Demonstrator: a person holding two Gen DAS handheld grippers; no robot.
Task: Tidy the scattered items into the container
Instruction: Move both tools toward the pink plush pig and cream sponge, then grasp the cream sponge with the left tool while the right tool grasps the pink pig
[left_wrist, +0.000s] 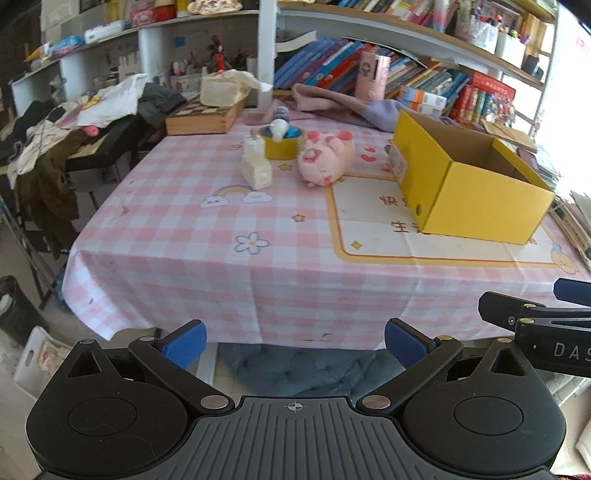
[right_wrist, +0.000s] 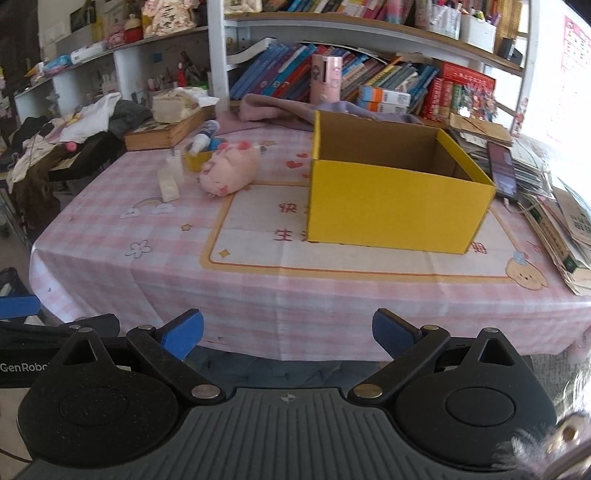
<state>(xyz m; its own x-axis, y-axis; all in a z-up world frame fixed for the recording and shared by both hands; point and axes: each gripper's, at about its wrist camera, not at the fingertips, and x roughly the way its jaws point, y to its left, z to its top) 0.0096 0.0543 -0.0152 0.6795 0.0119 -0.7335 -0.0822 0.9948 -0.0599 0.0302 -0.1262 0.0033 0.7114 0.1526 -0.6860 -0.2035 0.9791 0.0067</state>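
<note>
An open yellow cardboard box (left_wrist: 469, 192) (right_wrist: 399, 206) stands on the pink checked tablecloth, right of centre. To its left lie a pink plush pig (left_wrist: 325, 157) (right_wrist: 231, 166), a white charger plug (left_wrist: 255, 162) (right_wrist: 170, 177) and a yellow roll of tape (left_wrist: 282, 146) (right_wrist: 197, 158) with a white and blue bottle (left_wrist: 279, 127) (right_wrist: 205, 136) resting in it. My left gripper (left_wrist: 295, 343) is open and empty, off the table's near edge. My right gripper (right_wrist: 288, 336) is open and empty too, in front of the box.
A wooden chess box (left_wrist: 203, 118) with a tissue pack sits at the back left. A pink and purple cloth (right_wrist: 295, 109) lies behind the yellow box. Stacked books and a phone (right_wrist: 502, 173) line the right edge. A clothes-covered chair (left_wrist: 55, 147) stands left of the table.
</note>
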